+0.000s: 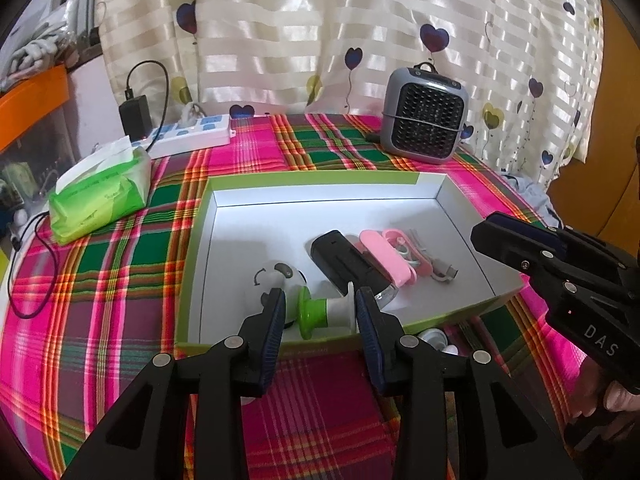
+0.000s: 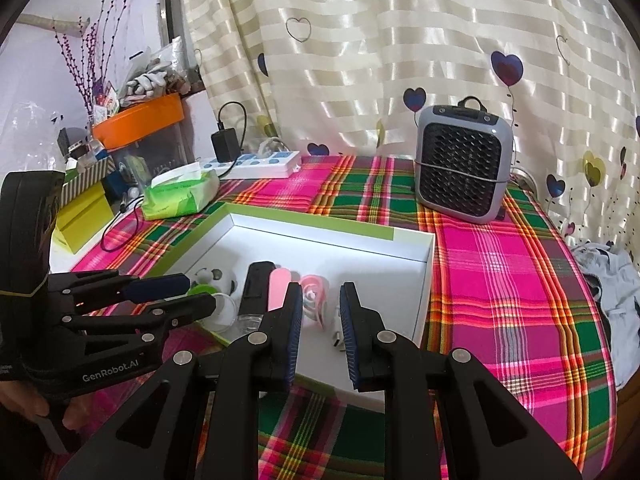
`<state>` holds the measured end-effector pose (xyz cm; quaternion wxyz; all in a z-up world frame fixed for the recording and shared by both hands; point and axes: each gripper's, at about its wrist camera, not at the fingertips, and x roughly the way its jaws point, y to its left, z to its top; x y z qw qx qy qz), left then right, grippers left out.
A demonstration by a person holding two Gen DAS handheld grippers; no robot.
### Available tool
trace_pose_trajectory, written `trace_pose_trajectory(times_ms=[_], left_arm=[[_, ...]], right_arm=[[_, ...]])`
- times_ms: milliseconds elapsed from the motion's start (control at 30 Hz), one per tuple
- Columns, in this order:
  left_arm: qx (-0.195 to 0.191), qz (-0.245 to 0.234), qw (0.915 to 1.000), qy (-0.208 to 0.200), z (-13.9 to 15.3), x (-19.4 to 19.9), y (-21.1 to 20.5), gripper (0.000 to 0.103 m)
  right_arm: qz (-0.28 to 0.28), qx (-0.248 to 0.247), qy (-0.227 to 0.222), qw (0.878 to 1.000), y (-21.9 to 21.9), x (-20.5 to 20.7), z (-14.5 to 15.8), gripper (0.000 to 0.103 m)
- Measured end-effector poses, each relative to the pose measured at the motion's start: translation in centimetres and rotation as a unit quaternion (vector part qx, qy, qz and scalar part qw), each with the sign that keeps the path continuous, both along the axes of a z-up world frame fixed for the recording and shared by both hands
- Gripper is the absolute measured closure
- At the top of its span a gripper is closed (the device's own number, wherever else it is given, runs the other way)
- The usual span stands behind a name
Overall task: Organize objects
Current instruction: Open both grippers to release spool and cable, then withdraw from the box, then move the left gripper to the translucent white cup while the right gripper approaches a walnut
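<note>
Tablecloth (image 1: 120, 280) pink-green plaid; box (image 1: 320, 178) white, green-rimmed; curtain (image 1: 320, 20) cream-striped, hearts.

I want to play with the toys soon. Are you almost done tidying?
Partly. A black gadget, pink case and green-and-white toy already lie in the box. Both tools, left and right, are open and empty. Small white pieces wait outside.

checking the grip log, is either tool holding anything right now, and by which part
Nothing is held. The left tool is open above the green and white gadget in the box; the right tool is open and empty.
</note>
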<state>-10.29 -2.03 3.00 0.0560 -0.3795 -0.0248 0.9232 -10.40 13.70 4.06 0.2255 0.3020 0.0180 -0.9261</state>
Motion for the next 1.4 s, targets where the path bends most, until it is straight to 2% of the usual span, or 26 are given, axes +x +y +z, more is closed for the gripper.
trace_pose_trajectory(times_ms=[67, 200, 633, 1400], left_arm=[[0.003, -0.001, 1.0, 0.003, 0.2, 0.5, -0.2, 0.068], [0.008, 0.001, 0.9999, 0.009, 0.5, 1.6, -0.6, 0.068], [0.024, -0.004, 0.9995, 0.021, 0.8, 4.6, -1.2, 0.068], [0.023, -0.013, 0.999, 0.035, 0.4, 7.5, -1.3, 0.068]], right_arm=[[0.004, -0.002, 0.005, 1.0, -0.1, 0.3, 0.1, 0.081], [0.014, -0.009, 0.018, 1.0, -0.5, 1.0, 0.4, 0.068], [0.03, -0.021, 0.036, 0.999, -0.7, 3.0, 0.7, 0.067], [0.032, 0.025, -0.033, 0.999, -2.8, 6.7, -1.9, 0.067]])
